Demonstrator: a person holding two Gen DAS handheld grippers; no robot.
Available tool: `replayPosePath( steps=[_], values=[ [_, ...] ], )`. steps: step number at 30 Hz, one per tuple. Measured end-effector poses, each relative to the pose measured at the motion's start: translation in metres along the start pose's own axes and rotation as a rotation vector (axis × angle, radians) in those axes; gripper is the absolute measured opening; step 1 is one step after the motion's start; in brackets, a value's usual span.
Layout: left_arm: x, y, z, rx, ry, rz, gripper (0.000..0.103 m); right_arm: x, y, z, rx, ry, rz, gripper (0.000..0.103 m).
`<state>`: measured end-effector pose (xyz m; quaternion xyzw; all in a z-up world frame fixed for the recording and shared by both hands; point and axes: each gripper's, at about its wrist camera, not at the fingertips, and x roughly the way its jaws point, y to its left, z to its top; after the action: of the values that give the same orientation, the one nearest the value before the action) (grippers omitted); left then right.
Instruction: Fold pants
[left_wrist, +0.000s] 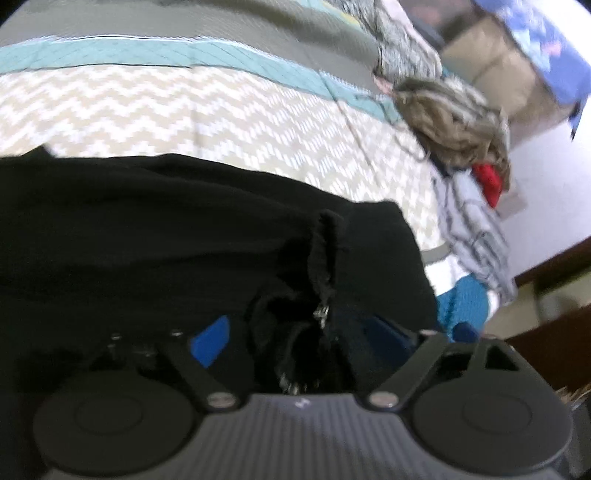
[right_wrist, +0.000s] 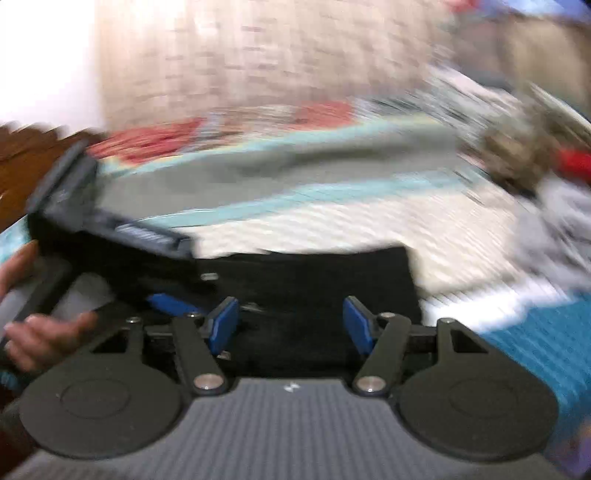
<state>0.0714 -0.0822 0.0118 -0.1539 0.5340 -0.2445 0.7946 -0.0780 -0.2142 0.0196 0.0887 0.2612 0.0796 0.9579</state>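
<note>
— So, where are the pants lying?

— They are lying bunched on the bed, black against its chevron-patterned cover, close to the near edge. In the left wrist view a gathered fold with a small metal bit is standing up right in front of the camera.

— What is the left gripper doing?

— Its jaws are standing apart; dark cloth is sitting between the blue pads, but I cannot tell whether they are pressing on it.

— And further right?

— A heap of clothes, brown, grey and red, is sitting along the bed's right edge.

— The right gripper?

— It is hovering over the pants with its blue pads well apart and nothing pinched between them. A hand is holding the other gripper at the left of that blurred view.
</note>
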Motion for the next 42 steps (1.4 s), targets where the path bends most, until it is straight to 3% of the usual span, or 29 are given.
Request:
replayPosePath(
  steps=[2,4,8,11,13,15,17,18,20,25,29,34,36,39,42],
  values=[
    [0.012,-0.007,0.001,0.036,0.018,0.033,0.029,0.005,-0.024,-0.005,0.11,0.036,-0.068,0.051],
    [0.007,-0.011,0.001,0.046,-0.001,0.031,0.019,0.01,-0.033,-0.009,0.168,0.077,-0.105,0.034],
    [-0.029,-0.007,0.003,0.07,-0.095,0.022,0.016,0.001,-0.012,-0.008,0.138,0.02,-0.038,0.031],
    [-0.032,0.009,0.005,0.037,-0.095,0.105,0.017,0.014,0.006,0.0,0.074,0.015,-0.006,0.031],
    [-0.017,0.024,0.004,-0.007,-0.048,0.151,0.026,0.036,0.011,-0.005,0.066,0.09,-0.02,0.032],
    [-0.006,0.029,-0.001,0.002,-0.051,0.161,0.033,0.063,0.013,-0.018,0.046,0.185,-0.059,0.032],
    [-0.01,0.026,-0.002,0.019,-0.064,0.168,0.036,0.066,0.018,-0.022,-0.012,0.153,-0.078,0.032],
    [-0.015,0.024,-0.002,0.019,-0.065,0.177,0.044,0.064,0.022,-0.019,-0.023,0.162,-0.089,0.032],
    [-0.032,0.022,-0.003,0.031,-0.091,0.203,0.051,0.052,0.024,-0.01,0.005,0.151,-0.063,0.034],
    [-0.105,0.052,-0.03,0.022,-0.216,0.116,0.054,0.033,0.047,0.001,-0.002,0.068,0.037,0.034],
    [-0.163,0.105,-0.078,-0.082,-0.282,0.081,0.058,0.04,0.085,0.008,-0.021,0.076,0.154,0.034],
    [-0.232,0.186,-0.145,-0.332,-0.425,0.182,0.08,0.074,0.14,0.01,-0.047,0.178,0.319,0.034],
    [-0.25,0.215,-0.163,-0.443,-0.485,0.212,0.083,0.086,0.162,0.009,-0.068,0.225,0.358,0.034],
    [-0.266,0.253,-0.176,-0.586,-0.551,0.201,0.085,0.098,0.195,0.01,-0.143,0.256,0.383,0.034],
    [-0.265,0.274,-0.17,-0.622,-0.582,0.189,0.091,0.104,0.219,0.017,-0.172,0.27,0.404,0.034]
  ],
)
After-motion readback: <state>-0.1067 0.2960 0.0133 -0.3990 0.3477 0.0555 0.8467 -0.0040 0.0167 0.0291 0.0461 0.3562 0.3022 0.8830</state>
